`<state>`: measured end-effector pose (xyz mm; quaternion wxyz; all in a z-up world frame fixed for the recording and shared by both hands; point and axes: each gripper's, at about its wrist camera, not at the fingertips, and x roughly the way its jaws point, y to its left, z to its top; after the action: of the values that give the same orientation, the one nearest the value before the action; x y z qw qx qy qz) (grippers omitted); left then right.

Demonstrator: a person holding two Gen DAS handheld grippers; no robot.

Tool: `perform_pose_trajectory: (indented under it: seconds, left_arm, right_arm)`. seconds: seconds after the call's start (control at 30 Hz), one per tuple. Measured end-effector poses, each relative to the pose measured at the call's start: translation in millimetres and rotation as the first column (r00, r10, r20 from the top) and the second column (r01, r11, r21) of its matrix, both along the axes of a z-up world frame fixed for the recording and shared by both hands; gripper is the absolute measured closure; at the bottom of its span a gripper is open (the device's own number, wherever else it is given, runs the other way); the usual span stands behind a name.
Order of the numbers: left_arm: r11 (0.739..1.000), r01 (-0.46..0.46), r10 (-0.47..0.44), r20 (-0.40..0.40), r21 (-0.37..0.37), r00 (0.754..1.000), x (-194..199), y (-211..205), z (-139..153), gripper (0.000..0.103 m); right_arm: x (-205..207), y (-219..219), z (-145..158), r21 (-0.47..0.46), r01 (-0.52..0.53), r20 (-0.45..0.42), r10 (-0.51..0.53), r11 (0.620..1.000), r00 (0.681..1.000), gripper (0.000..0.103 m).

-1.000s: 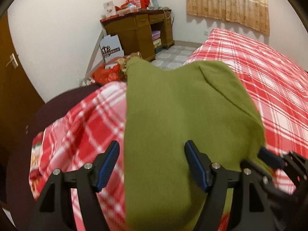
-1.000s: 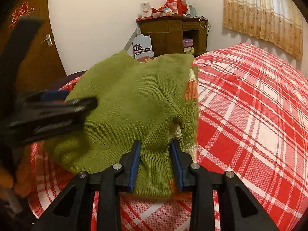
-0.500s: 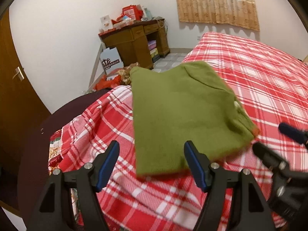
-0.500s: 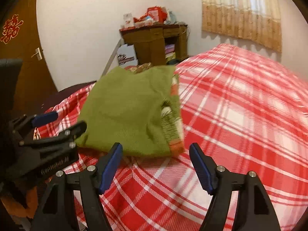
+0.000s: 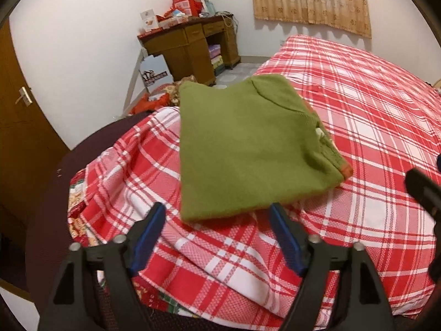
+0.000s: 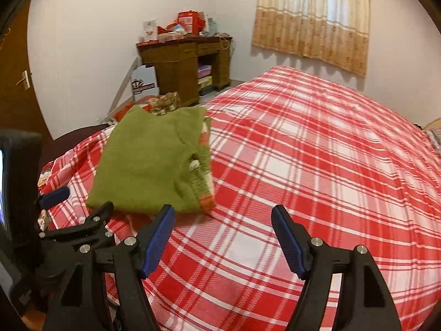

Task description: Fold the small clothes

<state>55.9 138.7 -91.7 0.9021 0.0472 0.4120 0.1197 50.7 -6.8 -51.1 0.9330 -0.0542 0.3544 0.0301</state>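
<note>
Holding both grippers off the cloth, nothing in either. My left gripper (image 5: 217, 237) has its jaws spread wide, blue pads (image 5: 148, 237) clear of everything, hanging just short of the near hem of the green sweater (image 5: 248, 149). My right gripper (image 6: 223, 242) is likewise wide apart and holds nothing, over bare plaid, with the sweater ahead and to its left. In the right view the left gripper shows at the lower left edge, close by the sweater's near corner.

The sweater lies on the red plaid bed (image 5: 372, 110), near the bed's corner, as a compact rectangle. Top layer looks flat and smooth. Along its right edge the under layers peek out: an orange cuff (image 6: 206, 204) at the near corner and some pale patterned knit above it. So the stack isn't perfectly flush on that side.

Step, as I judge it: the fold on this piece looks done and released. It reads as finished, or one tidy-up short.

Next move calls for either a nudge of that sticking-out right edge to square it, or shifting the folded piece aside and fetching another garment. No other small clothes are clearly in view on the bed, so I can't tell where the next one comes from. Beyond the bed: a wooden desk (image 5: 193, 44) with clutter, a curtain (image 6: 311, 16), a door (image 5: 19, 115) at left.
</note>
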Motion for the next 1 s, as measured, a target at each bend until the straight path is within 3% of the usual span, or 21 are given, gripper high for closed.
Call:
perform_pose_trajectory:
  seconds: [0.03,0.13,0.2,0.4,0.53,0.67,0.77,0.9,1.0]
  left_arm:
    - [1.000,-0.004,0.004,0.001,-0.001,1.000,-2,0,0,0.007]
    - [0.999,0.009,-0.010,-0.018,-0.043,1.000,-6,-3,1,0.006]
    - [0.999,0.014,-0.015,-0.006,-0.032,1.000,-8,-6,6,0.006]
    - [1.000,0.008,-0.007,0.106,-0.015,0.994,-27,-6,45,0.006]
    - [1.000,-0.015,0.016,0.222,-0.009,0.975,-45,-1,79,0.002]
    - [0.999,-0.049,0.049,0.367,-0.009,0.929,-68,10,114,0.000]
    - [0.997,-0.073,0.070,0.462,-0.011,0.884,-85,18,135,0.000]
    - [0.997,-0.077,0.079,0.559,-0.026,0.825,-104,24,155,0.000]
    - [0.997,-0.079,0.075,0.593,-0.019,0.802,-112,25,162,0.000]
  right_arm:
    - [0,1,2,-0.018,0.006,0.001,-0.006,1.000,1.000,0.030]
    - [-5,4,7,-0.087,0.034,0.015,-0.033,0.996,0.999,0.029]
    - [-8,3,10,-0.078,0.030,0.020,-0.028,0.996,0.999,0.029]
    - [-25,4,31,-0.045,0.017,0.062,-0.014,0.999,0.998,0.029]
    - [-41,5,57,-0.017,0.001,0.130,0.002,1.000,0.992,0.029]
    - [-58,8,84,0.026,-0.028,0.217,0.022,0.999,0.976,0.027]
    - [-69,12,102,0.047,-0.041,0.291,0.026,0.998,0.956,0.014]
    - [-81,11,120,0.103,-0.050,0.370,0.008,0.993,0.929,0.012]
    - [-86,9,127,0.158,-0.071,0.400,0.002,0.985,0.916,0.012]
